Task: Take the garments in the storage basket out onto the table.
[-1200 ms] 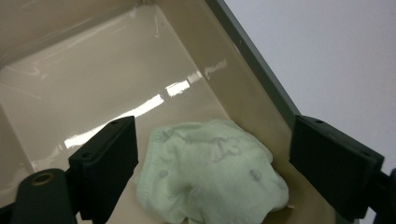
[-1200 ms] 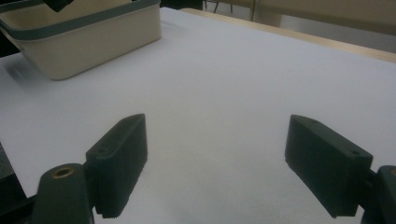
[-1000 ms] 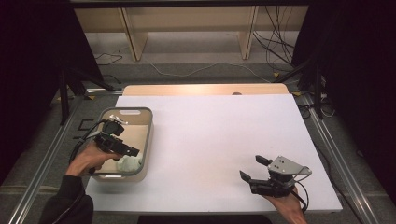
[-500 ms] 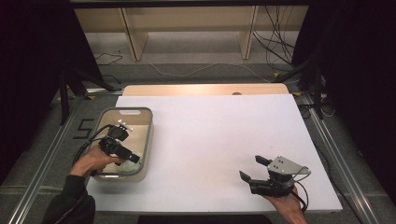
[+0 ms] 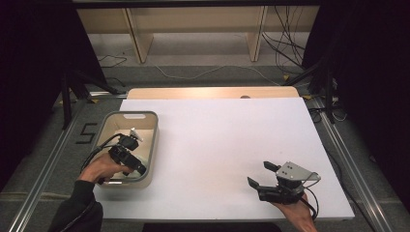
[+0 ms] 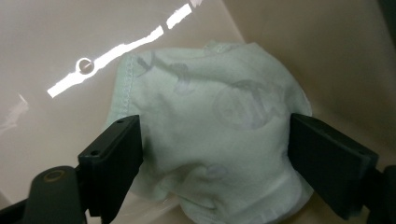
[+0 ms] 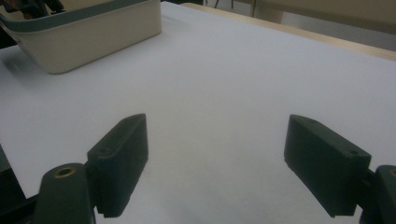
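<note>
**Left gripper down in the bin, over the pale green cloth**

High view: a beige bin with a grey rim stands near the left edge of the white table. The left gripper reaches down into the near end of the bin, the person's left hand just outside its near wall. A little of the pale cloth shows beside the gripper inside the bin. The right gripper rests well to the right of the bin, near the table's front edge, its jaws spread wide with nothing between them.

Left gripper view: the crumpled pale green cloth, printed with faint grey marks, lies on the bin's floor against its wall. The jaws have just been closing a little; they stand wide, one on each side of the cloth, edges at the fabric but not yet squeezing it.

Right gripper view: the jaws stand wide over bare table, and the bin sits far off at the upper left.
</note>
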### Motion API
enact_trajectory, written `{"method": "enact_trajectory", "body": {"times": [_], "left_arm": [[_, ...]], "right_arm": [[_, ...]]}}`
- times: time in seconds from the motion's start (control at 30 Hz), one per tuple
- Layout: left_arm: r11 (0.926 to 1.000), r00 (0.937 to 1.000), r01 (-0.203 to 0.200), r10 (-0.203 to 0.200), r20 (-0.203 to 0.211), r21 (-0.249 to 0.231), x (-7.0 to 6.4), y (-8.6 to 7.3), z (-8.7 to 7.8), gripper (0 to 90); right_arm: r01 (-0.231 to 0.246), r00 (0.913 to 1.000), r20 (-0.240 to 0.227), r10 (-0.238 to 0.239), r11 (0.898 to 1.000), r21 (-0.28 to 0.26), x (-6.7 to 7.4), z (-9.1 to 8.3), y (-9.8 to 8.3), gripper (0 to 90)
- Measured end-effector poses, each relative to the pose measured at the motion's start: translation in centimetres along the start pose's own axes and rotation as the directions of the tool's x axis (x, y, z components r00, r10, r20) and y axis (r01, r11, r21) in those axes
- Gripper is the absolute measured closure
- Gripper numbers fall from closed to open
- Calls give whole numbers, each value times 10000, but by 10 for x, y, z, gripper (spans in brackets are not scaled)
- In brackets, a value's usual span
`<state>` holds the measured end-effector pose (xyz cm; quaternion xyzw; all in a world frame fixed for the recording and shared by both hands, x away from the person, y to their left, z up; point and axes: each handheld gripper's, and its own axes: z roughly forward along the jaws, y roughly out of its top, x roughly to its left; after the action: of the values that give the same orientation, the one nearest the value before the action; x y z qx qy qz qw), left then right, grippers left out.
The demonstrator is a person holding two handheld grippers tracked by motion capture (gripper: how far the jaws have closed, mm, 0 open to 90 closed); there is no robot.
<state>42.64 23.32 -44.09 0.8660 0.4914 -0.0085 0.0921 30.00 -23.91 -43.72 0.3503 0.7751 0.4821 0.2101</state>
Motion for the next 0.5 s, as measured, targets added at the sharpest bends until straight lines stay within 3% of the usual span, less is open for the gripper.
{"method": "enact_trajectory", "body": {"times": [0.17,0.3,0.5], "left_arm": [[9998,9993,137,-141,345,128,1,1,5,251],[10000,9977,-60,54,670,76,-1,2,6,412],[9991,9956,-429,428,833,-2,-2,1,3,607]], "right_arm": [[-17,10000,-9,17,10000,7,0,0,0,227],[8,10000,-13,-8,10000,8,0,0,0,229],[39,10000,2,-39,10000,27,1,1,0,231]]}}
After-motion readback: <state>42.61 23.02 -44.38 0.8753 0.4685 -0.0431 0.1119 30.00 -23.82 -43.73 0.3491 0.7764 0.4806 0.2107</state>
